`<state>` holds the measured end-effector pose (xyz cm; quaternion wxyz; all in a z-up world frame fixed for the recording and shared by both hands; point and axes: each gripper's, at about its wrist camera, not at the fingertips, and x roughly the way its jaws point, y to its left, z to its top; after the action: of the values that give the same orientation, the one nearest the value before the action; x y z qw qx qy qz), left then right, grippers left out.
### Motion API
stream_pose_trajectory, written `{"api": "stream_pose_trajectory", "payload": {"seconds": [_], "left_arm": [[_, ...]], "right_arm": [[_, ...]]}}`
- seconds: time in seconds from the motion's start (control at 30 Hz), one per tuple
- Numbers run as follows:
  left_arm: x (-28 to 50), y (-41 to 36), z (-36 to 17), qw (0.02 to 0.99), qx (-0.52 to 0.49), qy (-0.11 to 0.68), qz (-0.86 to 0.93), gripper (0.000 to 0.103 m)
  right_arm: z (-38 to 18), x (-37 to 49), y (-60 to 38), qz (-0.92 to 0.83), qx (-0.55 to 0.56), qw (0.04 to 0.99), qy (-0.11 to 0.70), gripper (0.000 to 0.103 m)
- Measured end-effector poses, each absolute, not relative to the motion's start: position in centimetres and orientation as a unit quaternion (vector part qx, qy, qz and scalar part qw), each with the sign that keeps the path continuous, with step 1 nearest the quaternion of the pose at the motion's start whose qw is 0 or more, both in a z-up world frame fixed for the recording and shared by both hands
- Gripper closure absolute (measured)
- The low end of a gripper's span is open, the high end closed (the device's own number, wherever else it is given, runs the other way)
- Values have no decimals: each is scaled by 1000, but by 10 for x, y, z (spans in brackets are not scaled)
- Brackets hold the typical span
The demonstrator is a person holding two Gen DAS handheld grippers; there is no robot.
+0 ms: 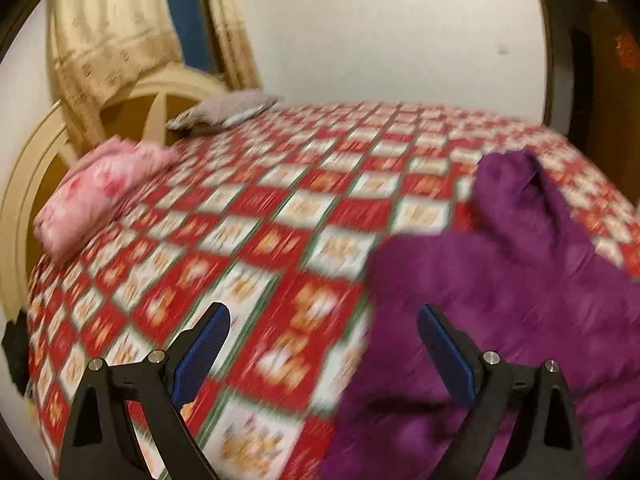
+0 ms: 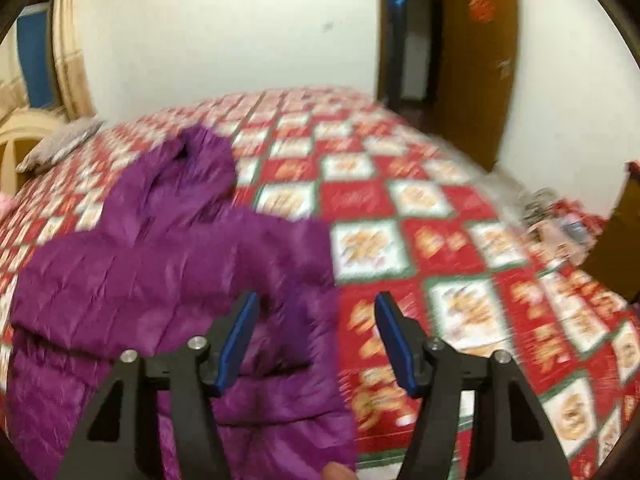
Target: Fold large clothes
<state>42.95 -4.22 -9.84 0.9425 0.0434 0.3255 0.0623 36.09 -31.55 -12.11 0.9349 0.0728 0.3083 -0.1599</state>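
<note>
Purple quilted jacket (image 2: 168,264) lies spread on the bed's red-and-white checked bedspread (image 2: 440,240), on the near half of the bed. Long axis runs from the near edge away toward the far wall, leaning slightly toward the headboard side. Hood/collar end (image 2: 200,156) points away from the cameras, hem end nearest the grippers. Quilt seams run across the body. Both views motion-blurred, so finer detail of sleeves is not clear.

Left gripper (image 1: 322,320): blue-padded fingers (image 1: 204,344) spread wide, nothing between them. It hangs above the bedspread with the jacket's left edge (image 1: 500,280) under its right finger; contact with fabric cannot be told.

Right gripper (image 2: 316,312): fingers (image 2: 394,344) also well apart, holding nothing. Its left finger sits over the jacket's right-hand edge, its right finger over bare bedspread.

Pink folded blanket (image 1: 96,188) lies by the cream headboard (image 1: 24,200), well apart from the jacket. Grey pillow (image 1: 228,112) at the far headboard corner. Beige curtain (image 1: 108,40) behind it. Brown door (image 2: 476,60) in the wall on the right.
</note>
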Motion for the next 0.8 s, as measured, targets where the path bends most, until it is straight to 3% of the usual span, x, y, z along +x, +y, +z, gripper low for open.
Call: {"api": "stream_pose_trajectory", "payload": {"seconds": [0.07, 0.27, 0.47, 0.8], "left_arm": [[442, -66, -95, 945, 61, 319, 50, 8], [479, -114, -166, 911, 198, 343, 113, 8], [485, -86, -199, 912, 131, 375, 98, 8], [485, -83, -207, 915, 114, 377, 92, 6]], "right_arm": [[-110, 369, -308, -134, 80, 940, 302, 57], [-133, 417, -280, -78, 72, 939, 328, 60], [-189, 439, -282, -97, 55, 920, 376, 71], [-208, 436, -284, -97, 53, 920, 375, 71]]}}
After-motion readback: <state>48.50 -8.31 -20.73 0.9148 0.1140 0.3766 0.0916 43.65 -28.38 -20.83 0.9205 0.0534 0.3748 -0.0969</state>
